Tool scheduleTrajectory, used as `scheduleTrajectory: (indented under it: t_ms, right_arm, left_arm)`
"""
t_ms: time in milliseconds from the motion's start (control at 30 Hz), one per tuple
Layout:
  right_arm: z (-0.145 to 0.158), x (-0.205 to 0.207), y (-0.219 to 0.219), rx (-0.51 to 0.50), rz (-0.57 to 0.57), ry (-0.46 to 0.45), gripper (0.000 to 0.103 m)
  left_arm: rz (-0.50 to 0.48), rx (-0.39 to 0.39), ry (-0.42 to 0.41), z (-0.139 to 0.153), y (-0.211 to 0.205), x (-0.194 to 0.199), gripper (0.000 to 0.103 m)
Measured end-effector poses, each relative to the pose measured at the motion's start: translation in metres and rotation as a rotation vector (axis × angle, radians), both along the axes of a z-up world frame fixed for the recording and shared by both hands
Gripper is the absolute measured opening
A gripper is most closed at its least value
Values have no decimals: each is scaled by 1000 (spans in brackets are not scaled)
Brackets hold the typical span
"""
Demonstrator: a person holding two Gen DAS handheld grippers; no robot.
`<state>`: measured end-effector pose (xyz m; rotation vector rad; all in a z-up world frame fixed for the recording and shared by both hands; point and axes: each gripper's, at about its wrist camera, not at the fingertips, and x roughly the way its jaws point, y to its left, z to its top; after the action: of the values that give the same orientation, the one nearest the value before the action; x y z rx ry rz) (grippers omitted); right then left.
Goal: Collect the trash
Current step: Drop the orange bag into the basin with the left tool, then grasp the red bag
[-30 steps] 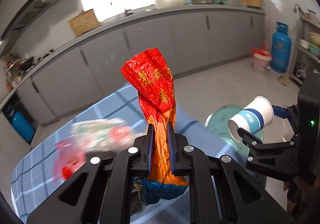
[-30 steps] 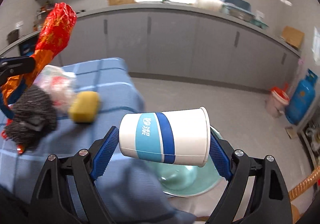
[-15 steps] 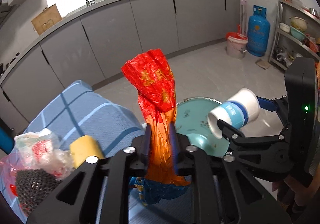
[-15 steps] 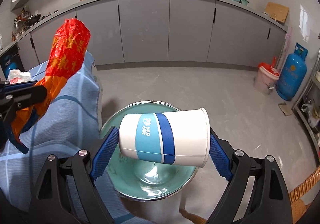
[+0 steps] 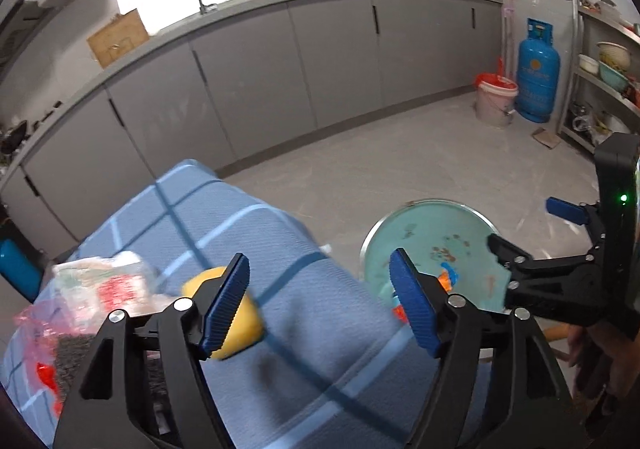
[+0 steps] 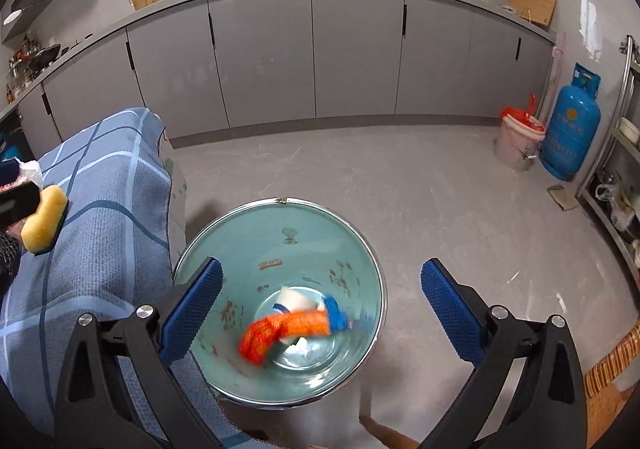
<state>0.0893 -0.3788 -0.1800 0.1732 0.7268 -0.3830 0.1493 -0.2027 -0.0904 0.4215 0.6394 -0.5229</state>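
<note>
A teal metal basin (image 6: 280, 237) stands on the floor beside the table. Inside it lie the crumpled red-orange snack wrapper (image 6: 276, 331) and the white-and-blue paper cup (image 6: 298, 299), both blurred. My right gripper (image 6: 322, 273) hangs over the basin, its jaws opening wide with nothing between them. My left gripper (image 5: 318, 273) is over the table's edge, jaws opening and empty. From there the basin (image 5: 432, 225) shows a corner of the wrapper (image 5: 446, 279), and the right gripper (image 5: 524, 223) reaches in from the right.
On the blue checked tablecloth (image 5: 304, 329) lie a yellow sponge (image 5: 240, 317), a clear bag with red print (image 5: 108, 285) and a dark scourer (image 5: 72, 353). Grey cabinets line the back. A bucket (image 6: 518, 141), a blue gas cylinder (image 6: 572, 129) and a shelf stand right.
Both grippers swung from the table to over the basin and sank. The left let go of the wrapper, the right let go of the cup; both now lie in the basin.
</note>
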Motion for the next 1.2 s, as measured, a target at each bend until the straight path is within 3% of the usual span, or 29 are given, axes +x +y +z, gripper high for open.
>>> scheduleTrajectory:
  t_ms: [100,433,633,833,1033,1200]
  right_arm:
    - [4,0,6,3,7,-2,98]
    - [32,21,76,-10,158,-50,98]
    - [52,41,122,-30,256,-77,98]
    - [60,54,161,-55,321,-70,98]
    - [57,64,187,-83,341,-38,98]
    - [54,73,197,-92,345,-16,98]
  left_arm:
    - [35,7,-20,8,17,-3,79]
    - [237,-8,-124,50,111,-15,82]
    - [378,-14,-140,62,178,-16,82]
    - [511,-3,-122,55,239,-11,83]
    - [637,20,-43,29,297,-2,83]
    - [644,8,5,14,311,3,83]
